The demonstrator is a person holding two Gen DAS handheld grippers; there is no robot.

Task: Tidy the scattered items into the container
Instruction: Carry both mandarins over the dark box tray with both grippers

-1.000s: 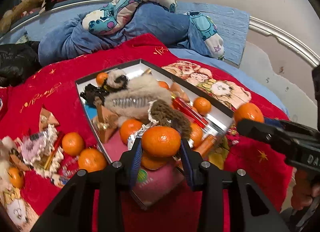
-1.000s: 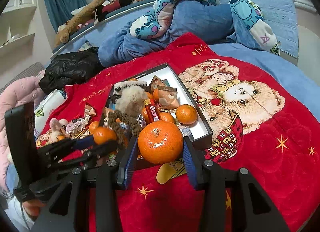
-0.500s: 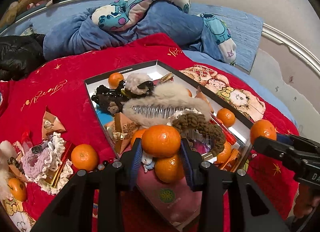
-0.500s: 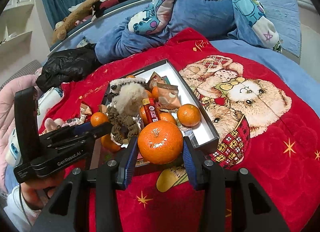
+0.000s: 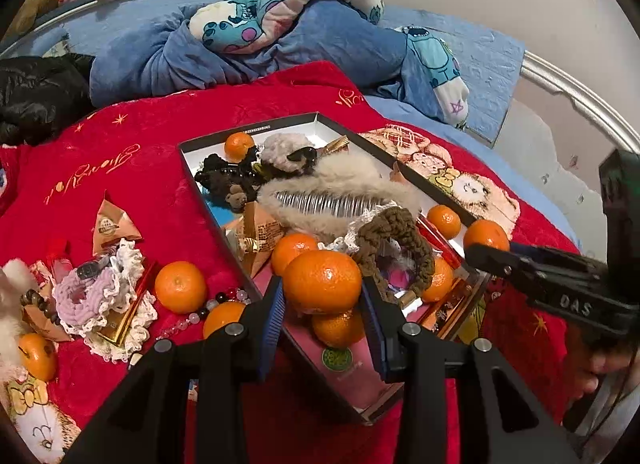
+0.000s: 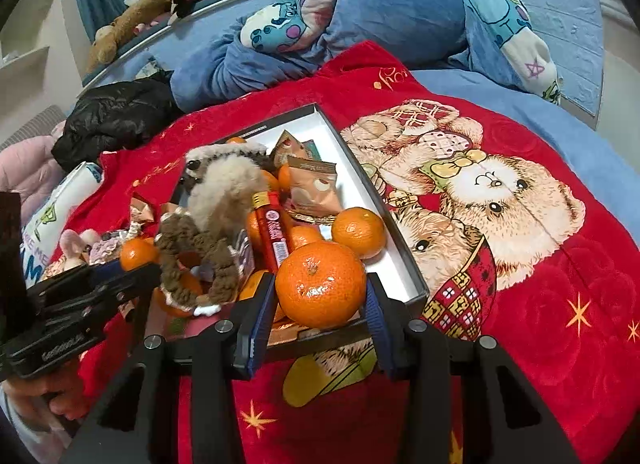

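Observation:
A shallow black box with a white floor [image 5: 200,180] [image 6: 394,260] lies on the red blanket. Inside are tangerines, fluffy hair clips, a brown crocheted scrunchie [image 5: 396,248], snack packets and a red tube [image 6: 274,230]. My left gripper [image 5: 322,304] is shut on a tangerine [image 5: 322,282] above the box's near left edge. My right gripper [image 6: 320,304] is shut on another tangerine [image 6: 320,284] above the box's near right corner. Each gripper shows in the other's view, fruit in its jaws. Loose tangerines [image 5: 180,286] [image 5: 222,316] [image 5: 36,356] lie left of the box.
Left of the box lie a lace scrunchie [image 5: 100,296], a triangular snack packet [image 5: 112,226], a bead bracelet [image 5: 200,314] and small wrappers. A blue quilt and printed pillows [image 6: 360,16] pile up behind, and a black jacket [image 6: 116,116] lies at the far left. A hand [image 5: 600,368] holds the right gripper.
Both grippers have drifted a little over the near end of the box, each still holding its tangerine. The left one has slid leftward along the box edge.

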